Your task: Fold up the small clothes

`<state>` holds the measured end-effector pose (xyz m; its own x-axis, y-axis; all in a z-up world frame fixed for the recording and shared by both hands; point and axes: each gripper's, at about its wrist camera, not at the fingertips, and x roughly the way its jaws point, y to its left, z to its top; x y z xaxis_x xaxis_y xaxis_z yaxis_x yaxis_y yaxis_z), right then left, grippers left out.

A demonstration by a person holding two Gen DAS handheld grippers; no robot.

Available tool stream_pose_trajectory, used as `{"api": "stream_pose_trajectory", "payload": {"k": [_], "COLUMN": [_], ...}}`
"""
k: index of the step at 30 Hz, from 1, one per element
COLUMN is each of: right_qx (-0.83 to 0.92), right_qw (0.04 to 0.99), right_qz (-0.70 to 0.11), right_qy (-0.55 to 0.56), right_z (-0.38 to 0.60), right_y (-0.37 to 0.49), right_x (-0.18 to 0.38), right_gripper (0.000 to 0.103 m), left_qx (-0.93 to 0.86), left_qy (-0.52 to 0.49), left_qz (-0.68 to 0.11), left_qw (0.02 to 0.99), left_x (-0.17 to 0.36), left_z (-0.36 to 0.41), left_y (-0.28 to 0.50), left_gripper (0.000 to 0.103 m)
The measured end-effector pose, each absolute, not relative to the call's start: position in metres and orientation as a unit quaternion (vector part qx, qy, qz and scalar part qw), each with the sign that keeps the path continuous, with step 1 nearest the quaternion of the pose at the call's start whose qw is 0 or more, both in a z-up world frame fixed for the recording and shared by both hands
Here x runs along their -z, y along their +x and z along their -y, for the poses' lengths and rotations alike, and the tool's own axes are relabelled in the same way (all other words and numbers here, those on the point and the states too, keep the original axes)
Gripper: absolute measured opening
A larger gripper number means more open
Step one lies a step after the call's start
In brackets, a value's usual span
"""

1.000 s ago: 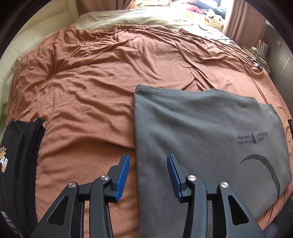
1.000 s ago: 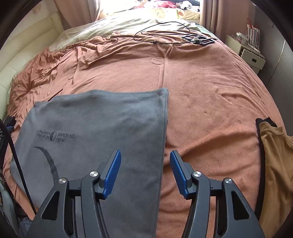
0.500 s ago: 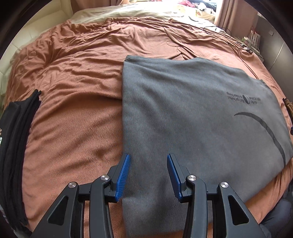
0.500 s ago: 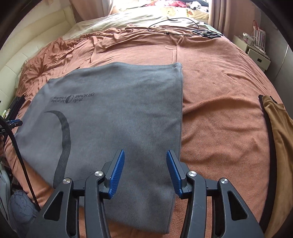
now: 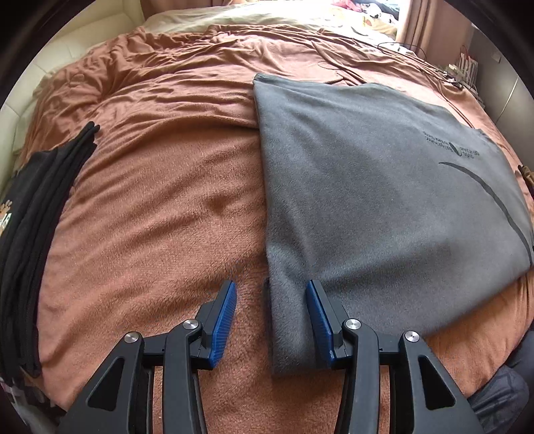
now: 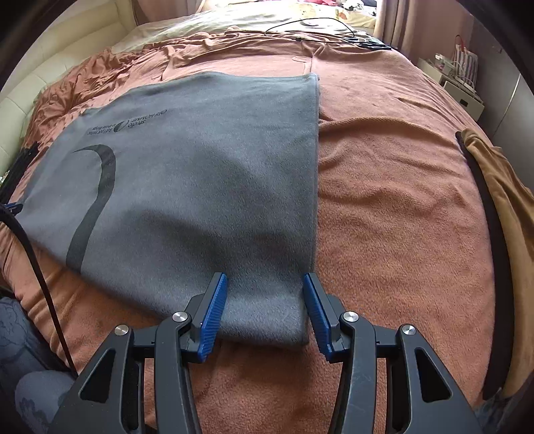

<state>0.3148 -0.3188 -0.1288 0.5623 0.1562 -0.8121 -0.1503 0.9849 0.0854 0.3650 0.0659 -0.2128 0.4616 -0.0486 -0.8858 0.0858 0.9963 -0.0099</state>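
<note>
A grey garment (image 5: 383,207), folded flat with a dark curved print and a small line of lettering, lies on the bed's rust-brown blanket (image 5: 160,207); every place here is given from that garment. The left hand-held gripper (image 5: 270,320) hangs over its near left corner. Its jaws are opening, with the garment's left edge between the blue pads (image 5: 224,320), which do not press on the cloth. The right hand-held gripper (image 6: 265,313) hangs over the near right corner. Its jaws stand partly apart around the corner; the pads (image 6: 213,317) sit just beside the cloth, and whether they touch it is hard to tell from this angle, though they look clear of it. Well to the left of the garment lies a stack of black clothes (image 5: 30,233). Well to its right lies a tan garment with a dark trim (image 6: 500,213). Beyond its far edge, a thin black cable (image 6: 310,25) loops over the blanket.
</note>
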Motion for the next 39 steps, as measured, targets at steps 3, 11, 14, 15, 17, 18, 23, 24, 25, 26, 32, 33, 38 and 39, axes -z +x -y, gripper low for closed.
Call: {"api": "stream_pose_trajectory", "payload": {"k": [3, 11, 14, 15, 17, 18, 23, 24, 25, 26, 32, 33, 38, 39], "right_qx": [-0.087, -0.059, -0.052, -0.051, -0.058, -0.067, -0.108, -0.117, -0.126, -0.135, -0.157, -0.16, -0.169, -0.168], "right_qw": [0.88, 0.878, 0.876, 0.876, 0.875, 0.874, 0.86, 0.856, 0.85, 0.844, 0.818, 0.814, 0.793, 0.79], "right_qz": [-0.467, -0.474, -0.477, -0.477, -0.474, -0.469, -0.455, -0.452, -0.45, -0.448, -0.442, -0.441, -0.435, -0.435], "right_qy": [0.026, 0.042, 0.054, 0.06, 0.085, 0.105, 0.203, 0.224, 0.243, 0.262, 0.333, 0.343, 0.392, 0.398], "right_z": [0.327, 0.336, 0.34, 0.341, 0.348, 0.352, 0.371, 0.375, 0.377, 0.378, 0.384, 0.384, 0.39, 0.39], "right_y": [0.309, 0.287, 0.279, 0.276, 0.271, 0.268, 0.259, 0.257, 0.257, 0.257, 0.263, 0.264, 0.269, 0.272], "right_x": [0.132, 0.128, 0.126, 0.125, 0.123, 0.121, 0.12, 0.122, 0.124, 0.126, 0.143, 0.145, 0.162, 0.167], "right_gripper": [0.045, 0.045, 0.044, 0.043, 0.043, 0.043, 0.043, 0.043, 0.043, 0.043, 0.043, 0.043, 0.043, 0.043], "left_qx": [0.035, 0.03, 0.026, 0.021, 0.014, 0.017, 0.028, 0.032, 0.037, 0.042, 0.064, 0.067, 0.079, 0.08], "left_qy": [0.013, 0.01, 0.006, 0.005, -0.005, -0.018, -0.11, -0.13, -0.149, -0.168, -0.25, -0.26, -0.293, -0.296], "left_qz": [-0.518, -0.521, -0.521, -0.521, -0.518, -0.515, -0.504, -0.504, -0.505, -0.506, -0.51, -0.513, -0.526, -0.528], "left_qw": [0.855, 0.853, 0.853, 0.854, 0.856, 0.857, 0.856, 0.854, 0.85, 0.845, 0.82, 0.816, 0.795, 0.792], "left_x": [0.211, 0.208, 0.204, 0.202, 0.197, 0.195, 0.187, 0.187, 0.188, 0.19, 0.198, 0.201, 0.214, 0.217], "left_z": [-0.071, -0.083, -0.088, -0.09, -0.095, -0.099, -0.117, -0.119, -0.121, -0.121, -0.121, -0.121, -0.119, -0.119], "left_y": [0.359, 0.337, 0.328, 0.326, 0.321, 0.319, 0.313, 0.313, 0.314, 0.314, 0.319, 0.32, 0.324, 0.324], "left_gripper": [0.047, 0.047, 0.047, 0.047, 0.047, 0.047, 0.047, 0.047, 0.047, 0.047, 0.047, 0.047, 0.046, 0.046]}}
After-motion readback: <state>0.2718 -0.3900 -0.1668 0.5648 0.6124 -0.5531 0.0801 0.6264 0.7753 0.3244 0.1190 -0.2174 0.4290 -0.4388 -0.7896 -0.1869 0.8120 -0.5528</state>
